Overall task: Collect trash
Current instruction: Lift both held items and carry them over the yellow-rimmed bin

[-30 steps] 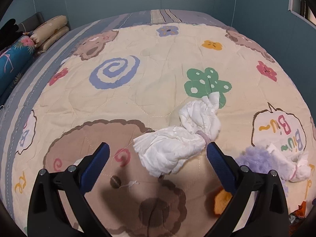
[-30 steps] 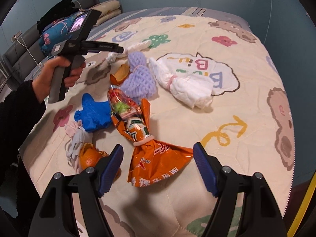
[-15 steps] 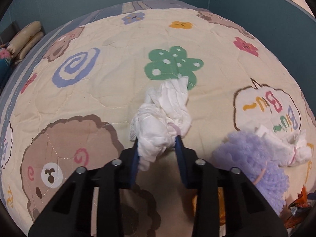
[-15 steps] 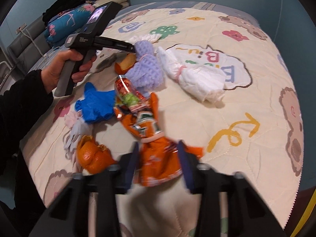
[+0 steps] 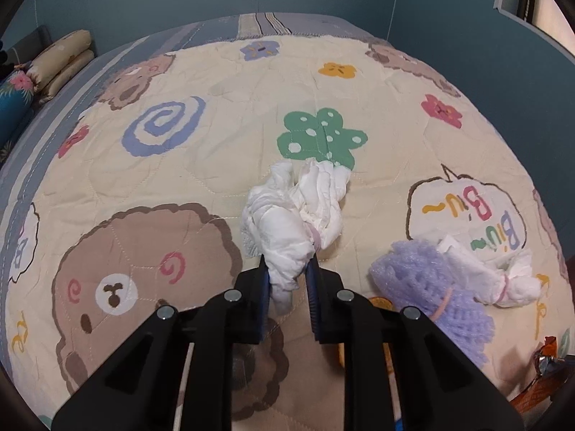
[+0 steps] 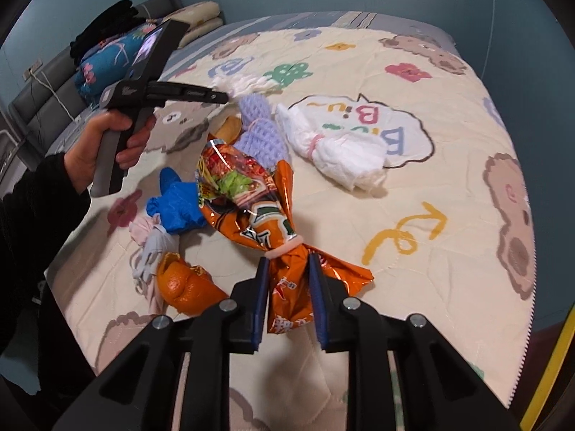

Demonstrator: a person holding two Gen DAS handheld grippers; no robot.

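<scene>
Both grippers have just been closing, each with a piece of trash between its jaws. The left gripper (image 5: 287, 280) is clamped on the near end of a crumpled white tissue bundle tied with a pink band (image 5: 294, 212), which hangs over the cream cartoon-print quilt (image 5: 215, 165) of the bed. The right gripper (image 6: 287, 287) is clamped on the neck of a twisted orange foil snack bag (image 6: 251, 197), just below its pale band.

The collecting looks barely begun: these two pieces are gripped, but no bin or bag for them is in view. Plenty remains on the quilt: a second white tissue bundle (image 6: 337, 151), a lilac knitted puff (image 6: 258, 122), a crumpled blue glove (image 6: 176, 204), a piece of orange peel (image 6: 183, 283) and a pale pink and grey scrap of cloth (image 6: 151, 244).
</scene>
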